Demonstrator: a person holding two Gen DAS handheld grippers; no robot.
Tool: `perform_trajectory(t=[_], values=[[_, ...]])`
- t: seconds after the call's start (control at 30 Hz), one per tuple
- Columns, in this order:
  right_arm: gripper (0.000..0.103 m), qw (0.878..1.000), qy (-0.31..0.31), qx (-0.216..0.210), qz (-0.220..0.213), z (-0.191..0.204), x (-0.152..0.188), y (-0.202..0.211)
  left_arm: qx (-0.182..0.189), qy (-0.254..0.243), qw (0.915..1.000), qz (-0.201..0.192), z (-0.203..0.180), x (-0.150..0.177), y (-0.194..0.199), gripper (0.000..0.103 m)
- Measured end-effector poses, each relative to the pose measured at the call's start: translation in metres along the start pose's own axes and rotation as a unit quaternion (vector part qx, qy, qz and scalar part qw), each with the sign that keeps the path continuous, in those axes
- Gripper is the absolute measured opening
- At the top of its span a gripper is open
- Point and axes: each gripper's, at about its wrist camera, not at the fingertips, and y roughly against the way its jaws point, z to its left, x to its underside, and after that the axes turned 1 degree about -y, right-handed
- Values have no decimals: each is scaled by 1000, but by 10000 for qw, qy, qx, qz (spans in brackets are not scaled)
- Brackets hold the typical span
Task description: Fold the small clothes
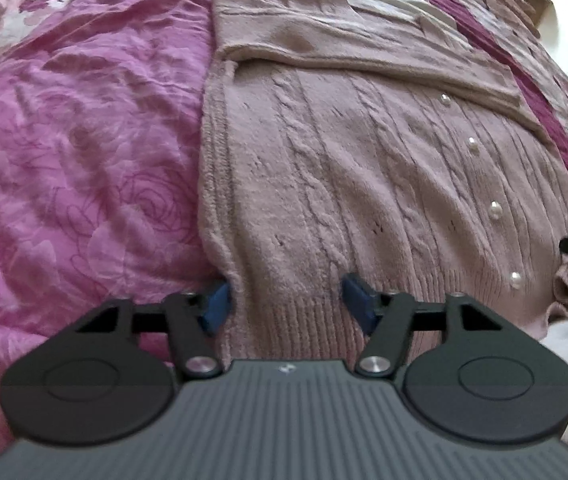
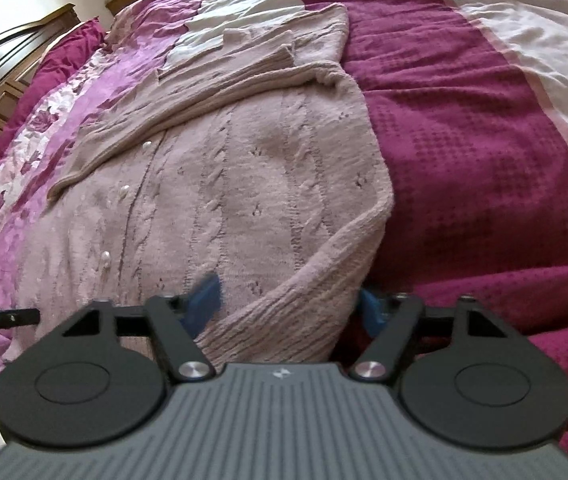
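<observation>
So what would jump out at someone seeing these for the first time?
A pale pink cable-knit cardigan with pearl buttons lies spread on a bed, sleeves folded across its top. Beneath it, the bedspread is vivid magenta and pink. Up close, blue-tipped grippers, left and right, each straddle a bottom corner of its hem.

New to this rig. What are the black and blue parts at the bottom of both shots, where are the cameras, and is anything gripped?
No robot arm here: a person carries a two-finger gripper in each hand, each with a wide-angle camera looking along its fingers. One picture is from the left gripper, the other from the right gripper; the blue parts are finger pads. A pink knitted cardigan with pearl buttons lies flat on a bedspread, sleeves folded across. Each gripper straddles a bottom corner of the hem. The jaws stand apart; a firm pinch is not visible yet.
</observation>
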Motion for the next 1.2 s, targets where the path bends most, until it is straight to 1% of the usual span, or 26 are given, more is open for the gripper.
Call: perform_trajectory(t=[0.03,0.07,0.1,0.13,0.17,0.2,0.23,0.3,0.4,0.53,0.7,0.83,0.93,1.0,1.13,1.2], values=[[58,10000,4,28,-12,0,0,0,13,18,10000,-35,1,0,1,50],[52,10000,-3,29,-27,-1,-1,1,24,37,10000,-61,1,-1,2,42],[42,10000,-20,6,-36,-2,-1,2,26,53,9999,-85,1,-1,3,39],[31,10000,-48,-48,-34,-2,-2,2,37,71,9999,-94,1,-1,4,32],[27,9999,-74,-91,-34,-2,-2,2,85,90,9998,-135,1,-1,5,22],[22,9999,-96,-123,-43,-3,-3,2,145,118,9997,-171,2,-2,6,18],[18,9998,-119,-142,-77,-3,-3,3,231,173,9993,-219,3,-3,8,18],[14,9990,-269,-324,-171,-6,-6,6,412,344,9979,-372,5,-6,14,16],[13,9945,-605,-756,-403,-12,-15,13,641,569,9941,-665,8,-13,25,16],[12,9882,-818,-1087,-700,-14,-31,20,772,754,9883,-1082,8,-30,41,16],[12,9783,-1021,-1390,-1146,-16,-60,19,725,921,9818,-1496,6,-56,49,16],[12,9672,-1329,-1603,-1453,-23,-87,6,588,1072,9786,-1656,8,-78,41,16],[12,9596,-1611,-1643,-1621,-31,-101,-10,391,1116,9782,-1709,10,-91,28,16],[12,9569,-1780,-1563,-1682,-37,-107,-24,258,1142,9792,-1659,13,-99,15,16],[13,9614,-1995,-1091,-1549,-49,-111,-55,57,1252,9818,-1427,19,-107,-17,16],[13,9655,-1944,-935,-1456,-51,-108,-67,-46,1284,9835,-1273,23,-107,-31,18]])
